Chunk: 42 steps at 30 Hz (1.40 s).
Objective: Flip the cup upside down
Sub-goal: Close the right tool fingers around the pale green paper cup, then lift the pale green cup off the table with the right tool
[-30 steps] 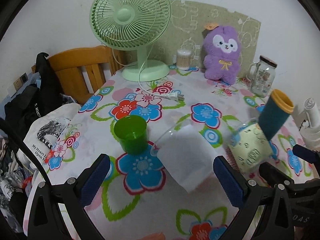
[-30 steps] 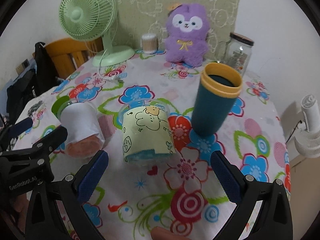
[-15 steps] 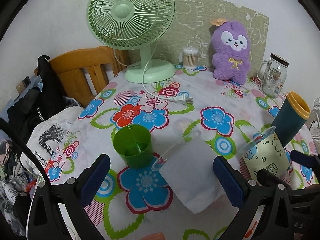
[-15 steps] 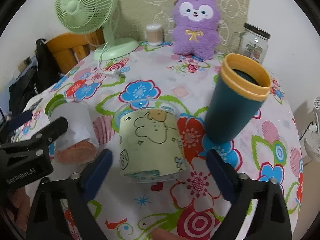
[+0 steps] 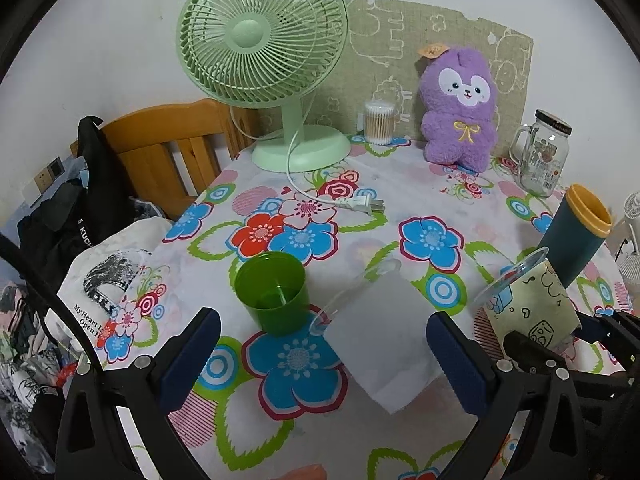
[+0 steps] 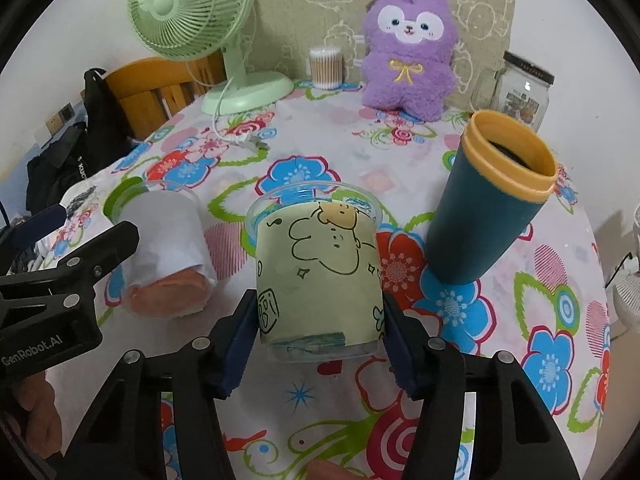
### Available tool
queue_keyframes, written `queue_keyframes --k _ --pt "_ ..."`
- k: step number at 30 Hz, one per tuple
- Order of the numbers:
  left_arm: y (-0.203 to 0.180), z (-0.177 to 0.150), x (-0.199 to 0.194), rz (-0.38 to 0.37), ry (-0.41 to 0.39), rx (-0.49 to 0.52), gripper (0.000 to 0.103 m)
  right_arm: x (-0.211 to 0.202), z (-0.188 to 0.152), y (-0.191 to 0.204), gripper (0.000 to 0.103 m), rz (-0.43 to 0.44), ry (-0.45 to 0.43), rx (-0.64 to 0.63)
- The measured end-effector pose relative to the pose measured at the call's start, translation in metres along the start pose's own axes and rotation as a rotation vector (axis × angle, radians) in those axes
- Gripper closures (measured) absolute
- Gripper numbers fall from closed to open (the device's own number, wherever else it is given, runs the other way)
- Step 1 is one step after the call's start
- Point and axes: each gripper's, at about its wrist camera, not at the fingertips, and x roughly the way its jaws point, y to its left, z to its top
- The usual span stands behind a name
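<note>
Right tongs point(image 6: 320, 330) clamp the cartoon-print clear cup point(image 6: 318, 268) at its base on the bench point(image 6: 500, 380) (teal tumbler point(image 6: 486, 208) beside it); left tongs point(image 5: 324, 356) wide open, straddling white-sleeved cup point(image 5: 376, 332).

On my left feed I see a flowered tablecloth point(image 5: 400, 184) covering a round table. At the far edge a pale green desk fan point(image 5: 260, 36) stands upright, and its white cord runs forward to a loose plug point(image 5: 362, 203) lying on the cloth. Just right of the fan's base is a small tub of cotton swabs point(image 5: 378, 122). Then comes a purple plush toy point(image 5: 460, 108) sitting against a beige patterned mat point(image 5: 400, 40) on the wall. A lidded glass jar with a handle point(image 5: 544, 156) stands further right. Off the table's left side I make out a wooden chair point(image 5: 160, 148) with a black bag point(image 5: 96, 184) hung on it.
</note>
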Motion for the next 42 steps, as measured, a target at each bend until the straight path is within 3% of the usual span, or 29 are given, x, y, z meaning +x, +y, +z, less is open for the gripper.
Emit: queue_keyframes --k 8,20,31,42 --pt "0.004 -0.005 -0.032 -0.017 -0.038 -0.005 0.000 -0.039 -0.008 0.007 0.041 -0.027 -0.070 -0.021" --pt "0.003 -0.033 -0.085 -0.079 -0.065 -0.019 0.000 -0.104 -0.048 0.016 0.041 -0.037 -0.141 -0.019" --pt "0.002 -0.067 -0.114 -0.105 -0.052 -0.008 0.000 -0.137 -0.102 0.022 0.041 -0.022 -0.109 -0.002" --pt "-0.013 -0.108 -0.124 -0.134 -0.004 0.046 0.000 -0.146 -0.159 0.023 0.041 -0.042 -0.006 0.028"
